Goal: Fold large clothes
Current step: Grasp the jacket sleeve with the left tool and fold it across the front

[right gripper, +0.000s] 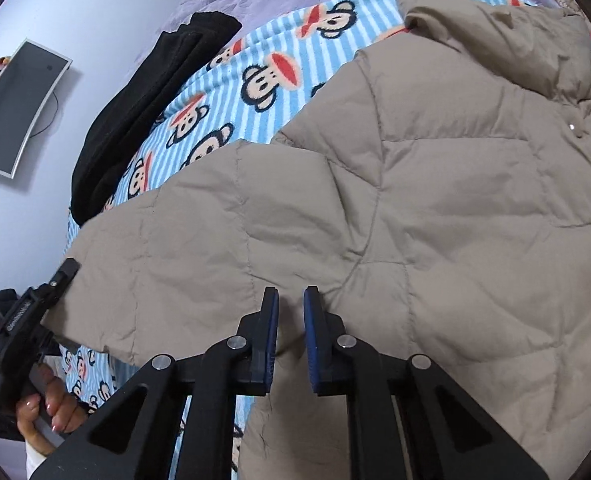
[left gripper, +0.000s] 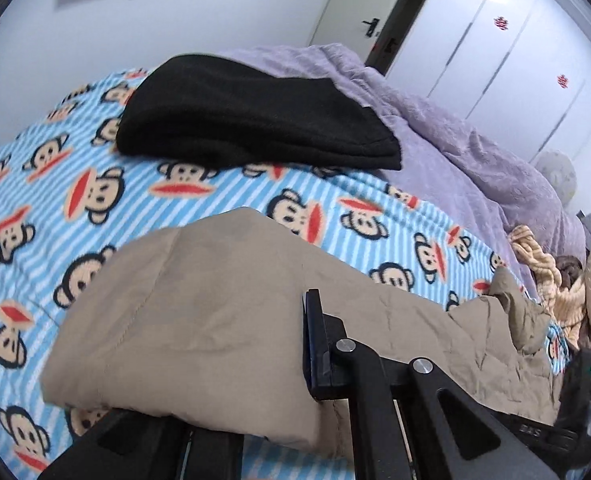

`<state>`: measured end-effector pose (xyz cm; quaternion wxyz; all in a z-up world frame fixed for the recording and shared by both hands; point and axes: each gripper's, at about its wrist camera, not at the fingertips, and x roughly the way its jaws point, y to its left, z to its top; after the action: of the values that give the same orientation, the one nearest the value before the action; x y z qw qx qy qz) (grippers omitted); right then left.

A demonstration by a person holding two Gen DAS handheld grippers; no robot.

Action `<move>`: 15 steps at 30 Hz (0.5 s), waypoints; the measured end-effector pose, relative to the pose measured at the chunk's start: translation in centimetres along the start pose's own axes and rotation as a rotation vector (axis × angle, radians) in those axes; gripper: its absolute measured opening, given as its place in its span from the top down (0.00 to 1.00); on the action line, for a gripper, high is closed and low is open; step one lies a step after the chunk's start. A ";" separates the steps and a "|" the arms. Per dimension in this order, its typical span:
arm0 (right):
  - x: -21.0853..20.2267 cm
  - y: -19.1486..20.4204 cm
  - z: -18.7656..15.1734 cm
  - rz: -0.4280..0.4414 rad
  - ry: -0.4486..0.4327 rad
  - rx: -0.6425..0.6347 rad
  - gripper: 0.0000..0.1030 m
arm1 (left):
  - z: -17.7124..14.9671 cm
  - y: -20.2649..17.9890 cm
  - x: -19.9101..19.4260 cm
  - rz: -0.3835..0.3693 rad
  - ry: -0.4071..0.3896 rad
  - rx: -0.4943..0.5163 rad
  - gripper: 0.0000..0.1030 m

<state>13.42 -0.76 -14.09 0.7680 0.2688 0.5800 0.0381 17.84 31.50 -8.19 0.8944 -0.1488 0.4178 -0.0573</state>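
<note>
A beige quilted jacket (right gripper: 435,200) lies spread on a bed, collar at the far right. Its sleeve (left gripper: 199,312) reaches left toward my left gripper (left gripper: 291,320). That gripper is shut on the sleeve end. The fabric drapes over and hides its left finger, and only the right finger (left gripper: 315,344) shows. From the right wrist view, the left gripper (right gripper: 65,272) sits at the cuff edge, held by a hand (right gripper: 51,408). My right gripper (right gripper: 290,300) is near the armpit, where sleeve meets body. Its jaws are nearly together, with a pinch of jacket fabric between the blue pads.
The bed carries a blue-striped monkey-print blanket (left gripper: 75,184). A folded black garment (left gripper: 247,120) lies further back, with a purple blanket (left gripper: 475,152) behind it. A knitted cream item (left gripper: 547,280) sits at the right. A wall-mounted screen (right gripper: 15,112) and white wardrobe doors (left gripper: 515,60) are beyond.
</note>
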 end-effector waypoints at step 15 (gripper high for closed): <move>-3.5 -7.3 -1.3 0.084 0.050 0.055 0.87 | -3.4 -26.6 -2.9 -0.334 -0.052 0.371 0.91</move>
<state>9.24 -7.82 -14.62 0.7433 0.3129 0.5881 0.0612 13.98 6.16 0.20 0.8951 -0.0503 0.3465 -0.2761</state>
